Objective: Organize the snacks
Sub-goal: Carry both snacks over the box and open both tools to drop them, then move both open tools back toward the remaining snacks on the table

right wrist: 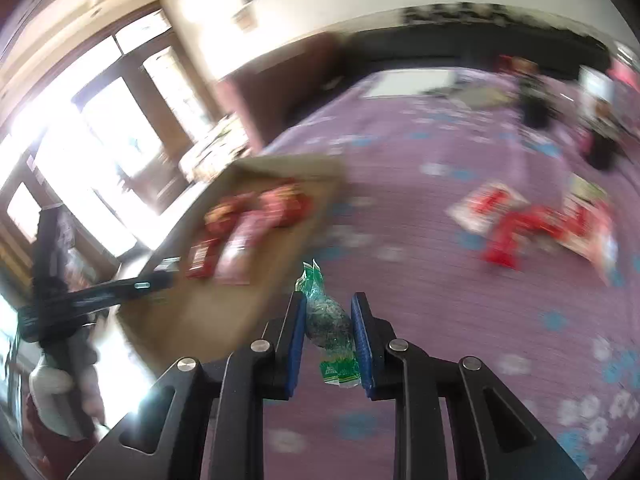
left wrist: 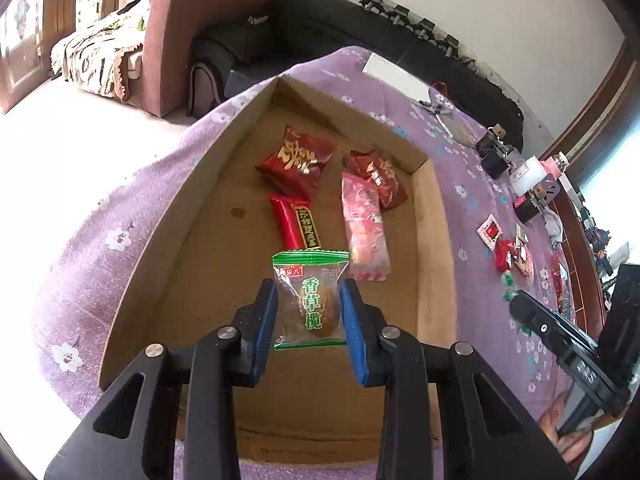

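1. Left wrist view: the left gripper (left wrist: 308,300) pinches a clear packet with green borders (left wrist: 309,300) between its blue pads (left wrist: 264,332), held above the floor of a shallow cardboard box (left wrist: 192,264).
2. Same view: inside the box lie four snacks. A dark red pouch (left wrist: 296,162) sits toward the far end, a second dark red pouch (left wrist: 378,176) to its right, a long red bar (left wrist: 296,222) nearer the camera, and a pink packet (left wrist: 365,228) whose far end overlaps the second pouch.
3. Same view: the box rests on a purple flowered cloth (left wrist: 100,240). At right, loose red and white wrappers (left wrist: 510,248) lie on the cloth well apart from the box, and the right gripper's black body (left wrist: 560,344) shows at the lower right edge.
4. Right wrist view, heavily blurred: the right gripper (right wrist: 328,320) is closed on a green crinkled wrapper (right wrist: 328,320), its ends sticking out above and below the pads.
5. Same view: the cardboard box (right wrist: 224,320) lies to the left with reddish packets (right wrist: 248,220) in it; individual ones are hard to separate in the blur.
6. Same view: red snack packets (right wrist: 520,228) are scattered on the purple cloth (right wrist: 440,320) to the right, apart from the box.
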Motion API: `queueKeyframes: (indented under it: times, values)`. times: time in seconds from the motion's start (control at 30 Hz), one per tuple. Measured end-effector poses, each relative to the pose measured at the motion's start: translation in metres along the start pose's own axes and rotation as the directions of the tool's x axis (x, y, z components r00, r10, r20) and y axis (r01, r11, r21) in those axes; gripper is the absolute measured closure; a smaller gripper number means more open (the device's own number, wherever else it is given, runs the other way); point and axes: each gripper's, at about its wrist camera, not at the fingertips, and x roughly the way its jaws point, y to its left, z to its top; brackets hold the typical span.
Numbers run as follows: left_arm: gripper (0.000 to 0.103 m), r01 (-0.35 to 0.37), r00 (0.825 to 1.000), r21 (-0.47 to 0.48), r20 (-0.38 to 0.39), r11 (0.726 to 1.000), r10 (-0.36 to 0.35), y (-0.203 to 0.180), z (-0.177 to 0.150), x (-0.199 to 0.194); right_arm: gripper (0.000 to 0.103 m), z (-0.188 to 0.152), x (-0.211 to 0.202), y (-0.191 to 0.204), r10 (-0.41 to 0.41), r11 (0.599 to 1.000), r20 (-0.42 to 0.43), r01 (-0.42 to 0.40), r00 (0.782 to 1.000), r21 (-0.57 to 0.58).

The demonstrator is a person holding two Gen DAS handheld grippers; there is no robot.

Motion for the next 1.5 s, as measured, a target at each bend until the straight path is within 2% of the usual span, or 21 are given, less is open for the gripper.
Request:
queueKeyframes:
  times: [0.2,0.4,0.47,0.53,0.6,0.63,0.7,0.83,0.9,1.03,1.17,1.23,1.33,1.5]
  values:
    - [0.073,-0.062,0.998,-0.013,-0.013,0.998,0.062,0.015,0.004,0.011,0.080,0.010,0.054,0.058,0.012,0.996,-0.093,-0.021,0.996,-0.090]
    - [0.073,-0.039,0.999,-0.031,-0.002,0.999,0.039,0.021,0.006,0.008,0.080,0.007,0.093,0.072,0.004,0.995,-0.152,-0.019,0.988,-0.101]
    - [0.073,-0.038,0.999,-0.031,-0.001,0.999,0.038,0.021,0.006,0.005,0.080,0.007,0.098,0.074,0.002,0.994,-0.154,-0.018,0.988,-0.104]
    - [0.068,-0.026,1.000,-0.033,0.004,0.999,0.026,0.021,0.004,0.001,0.078,0.007,0.100,0.078,-0.006,0.993,-0.148,-0.012,0.989,-0.115]
    - [0.056,-0.016,1.000,-0.039,0.014,0.999,0.017,0.020,0.005,-0.003,0.077,0.006,0.097,0.081,-0.019,0.991,-0.125,0.002,0.992,-0.133]
    - [0.054,-0.007,1.000,-0.039,0.022,0.999,0.008,0.019,0.005,-0.007,0.076,0.007,0.096,0.082,-0.022,0.990,-0.120,0.006,0.993,-0.137]
    - [0.053,0.006,0.999,-0.037,0.035,0.999,-0.004,0.015,0.004,-0.013,0.069,0.009,0.092,0.083,-0.026,0.989,-0.105,0.011,0.994,-0.146]
    - [0.053,0.003,0.998,-0.023,0.064,1.000,-0.001,0.006,0.004,-0.024,0.063,0.011,0.074,0.080,-0.029,0.990,-0.059,0.021,0.998,-0.140]
    - [0.053,0.005,0.997,-0.016,0.073,1.000,-0.004,0.001,0.003,-0.030,0.057,0.011,0.061,0.073,-0.023,0.993,-0.034,0.019,0.999,-0.113]
    - [0.053,0.014,0.997,0.005,0.074,1.000,-0.015,-0.012,-0.001,-0.035,0.056,0.006,0.039,0.054,-0.026,0.998,-0.004,0.026,1.000,-0.060]
    - [0.053,0.029,0.998,0.047,0.062,0.998,-0.032,-0.031,-0.006,-0.038,0.053,-0.008,0.007,0.017,-0.066,0.998,0.033,0.065,0.997,0.005]
    - [0.053,0.046,0.998,0.071,0.049,0.996,-0.050,-0.044,-0.009,-0.036,0.048,-0.015,-0.008,-0.010,-0.106,0.994,0.047,0.104,0.993,0.046]
    - [0.053,0.058,0.998,0.115,0.031,0.992,-0.062,-0.066,-0.015,-0.032,0.048,-0.027,-0.030,-0.058,-0.193,0.975,0.048,0.186,0.980,0.121]
    - [0.053,0.106,0.994,0.194,-0.016,0.975,-0.105,-0.106,-0.025,-0.022,0.047,-0.041,-0.070,-0.133,-0.318,0.921,0.055,0.295,0.946,0.255]
